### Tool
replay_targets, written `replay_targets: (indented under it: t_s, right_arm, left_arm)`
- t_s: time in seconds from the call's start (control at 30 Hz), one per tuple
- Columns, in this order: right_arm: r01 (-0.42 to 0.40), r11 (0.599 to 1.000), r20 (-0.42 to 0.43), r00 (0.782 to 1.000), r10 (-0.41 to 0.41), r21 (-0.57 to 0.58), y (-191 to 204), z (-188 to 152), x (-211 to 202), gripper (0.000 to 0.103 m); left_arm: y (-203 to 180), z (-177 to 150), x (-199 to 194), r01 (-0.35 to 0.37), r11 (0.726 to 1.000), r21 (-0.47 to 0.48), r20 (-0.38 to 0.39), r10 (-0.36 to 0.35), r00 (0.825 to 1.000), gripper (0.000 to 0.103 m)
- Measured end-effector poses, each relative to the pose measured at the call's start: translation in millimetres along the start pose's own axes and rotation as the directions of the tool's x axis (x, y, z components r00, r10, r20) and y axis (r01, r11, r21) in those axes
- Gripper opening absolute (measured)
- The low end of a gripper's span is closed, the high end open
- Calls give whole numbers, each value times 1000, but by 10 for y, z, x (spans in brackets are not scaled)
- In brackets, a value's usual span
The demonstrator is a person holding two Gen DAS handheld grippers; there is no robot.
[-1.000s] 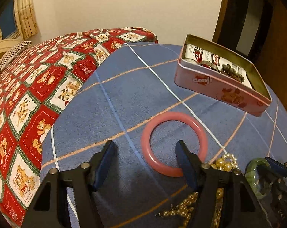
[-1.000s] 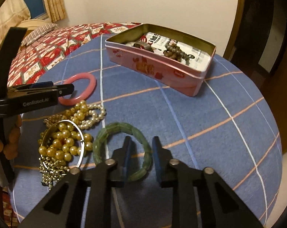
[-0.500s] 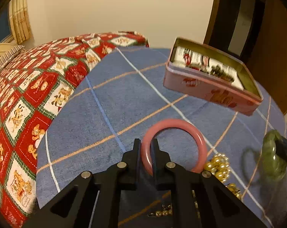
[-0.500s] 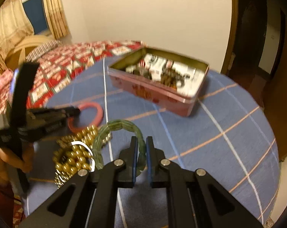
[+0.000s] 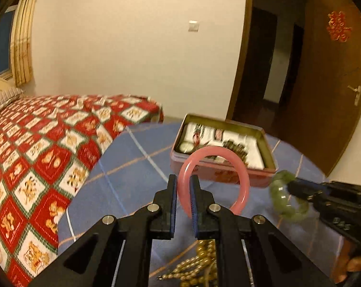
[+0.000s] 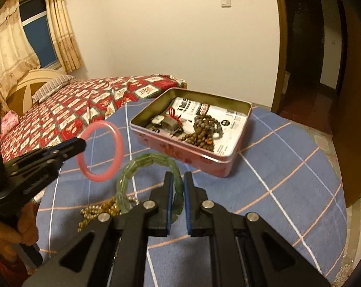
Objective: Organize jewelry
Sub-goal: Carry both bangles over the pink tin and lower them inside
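Holding two bracelets up in the air

A pink ring bracelet is pinched tight in the left gripper, up above the blue cloth. The right gripper is squeezed on a green bead bracelet. A pink tin with brown beads sits just behind. Gold beads lie on the cloth below.

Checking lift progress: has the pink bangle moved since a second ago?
Yes. The pink bangle, clamped in the left gripper, has risen off the blue cloth toward the tin.
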State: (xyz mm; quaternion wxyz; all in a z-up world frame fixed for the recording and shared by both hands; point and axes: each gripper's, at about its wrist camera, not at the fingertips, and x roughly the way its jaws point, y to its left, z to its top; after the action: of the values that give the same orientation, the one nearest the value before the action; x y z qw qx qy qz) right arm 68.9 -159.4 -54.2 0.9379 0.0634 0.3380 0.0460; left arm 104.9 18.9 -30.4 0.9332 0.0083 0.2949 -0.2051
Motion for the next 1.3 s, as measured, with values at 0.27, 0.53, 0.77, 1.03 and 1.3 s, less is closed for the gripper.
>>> replay_targets:
  t_s: [0.27,0.53,0.77,1.03,1.3]
  right_arm:
    - [-7,998,31,999,5,55,-118,147,-2,12]
    - [13,995,67,998,-19,96,-249,346,49,12]
    - [22,993,89,996,-32,120,-333,440,135,12]
    - [40,987,77,996,-52,153,-452,589,377,12]
    - [70,981,58,995,-82,180,-552,659,604,12]
  left_arm:
    - [-23,138,6,42,998,-39,57,-40,998,10]
    - [-30,186,149,60,996,-73,72,-55,996,10]
    - [-73,229,302,76,994,-83,68,-70,995,10]
    - [-104,323,508,92,991,-97,71,-85,994,10]
    - [-118,405,825,102,988,-113,56,-96,994,10]
